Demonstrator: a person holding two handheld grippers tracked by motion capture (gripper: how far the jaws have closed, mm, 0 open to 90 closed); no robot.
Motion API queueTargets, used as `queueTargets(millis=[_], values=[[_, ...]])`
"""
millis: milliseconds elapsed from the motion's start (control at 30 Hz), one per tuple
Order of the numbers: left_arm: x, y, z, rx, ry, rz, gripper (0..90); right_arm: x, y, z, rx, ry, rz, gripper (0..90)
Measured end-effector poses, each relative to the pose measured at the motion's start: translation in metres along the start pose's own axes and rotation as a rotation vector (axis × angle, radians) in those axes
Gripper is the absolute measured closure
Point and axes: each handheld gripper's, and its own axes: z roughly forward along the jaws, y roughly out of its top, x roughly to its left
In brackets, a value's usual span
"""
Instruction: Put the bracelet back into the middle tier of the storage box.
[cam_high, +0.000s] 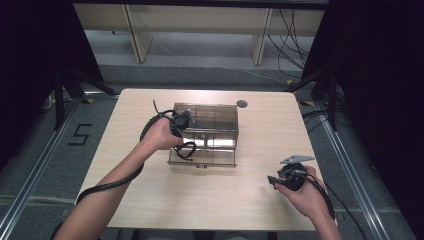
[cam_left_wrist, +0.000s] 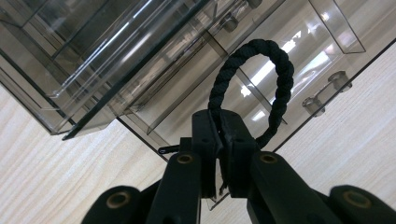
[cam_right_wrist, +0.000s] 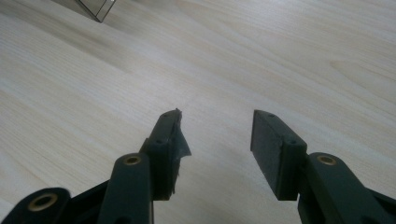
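While the left claw (cam_left_wrist: 218, 140) is closed almost fully, a black twisted rope loop (cam_left_wrist: 254, 88) is pinched between its two pads, and the loop is seen standing up from the jaws in the left gripper view. Behind the loop a clear smoked plastic box (cam_left_wrist: 116, 60) is seen very near, with inner dividers and small metal knobs on its front. In the high view this box (cam_high: 215, 122) is placed on the middle of the pale wooden bench (cam_high: 150, 205), a little toward the far side, and the left claw (cam_high: 184, 131) is held by the left hand (cam_high: 161, 135) just beside the left end of the box, with the rope loop (cam_high: 186, 150) hanging at the front left corner of it. Whether the loop touches the box cannot be told.

The right claw (cam_right_wrist: 215, 135) is held open, with a wide gap between its jaws, and nothing is held between them; only bare bench is seen under them. In the high view the right claw (cam_high: 272, 181) is kept low near the front right part of the bench, well apart from the box, in the right hand (cam_high: 305, 192).
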Motion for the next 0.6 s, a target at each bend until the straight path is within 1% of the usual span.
queueTargets(millis=[33,133,167,233,367,433,467,500,567,600], values=[[0.0006,-0.0006,-0.0001,0.006,-0.002,-0.003,84.7,0.0,0.0,0.0,0.001,-0.001,0.0,53.6],[0.0014,-0.0018,0.0012,0.0,-0.003,-0.004,84.7,0.0,-0.0001,0.0004,0.004,0.0,-0.003,53.6],[0.0022,-0.0019,0.001,0.01,-0.004,0.002,84.7,0.0,-0.0001,0.0004,0.004,0.0,-0.003,53.6],[0.0021,-0.0032,0.0033,0.003,-0.006,-0.01,84.7,0.0004,0.0002,0.0003,0.007,0.002,-0.004,53.6],[0.0036,-0.0039,0.0041,0.014,-0.011,-0.012,84.7,0.0002,0.0001,0.0004,0.008,0.001,-0.005,53.6],[0.0036,-0.0044,0.0045,0.015,-0.012,-0.015,84.7,0.001,0.0001,0.0002,0.011,0.001,0.006,53.7],[0.0035,-0.005,0.0054,0.004,-0.012,-0.019,84.7,0.0007,-0.0001,0.0005,0.013,0.0,0.002,53.7],[0.0043,-0.005,0.0049,0.016,-0.012,-0.007,84.7,0.0007,-0.0001,0.0005,0.013,0.0,0.002,53.7],[0.0036,-0.0056,0.0061,0.006,-0.012,-0.019,84.7,0.0007,-0.0002,0.0005,0.01,0.001,0.001,53.6],[0.0044,-0.0054,0.0058,0.018,-0.01,-0.005,84.7,0.0006,-0.0001,0.0005,0.014,0.002,0.001,53.6]])
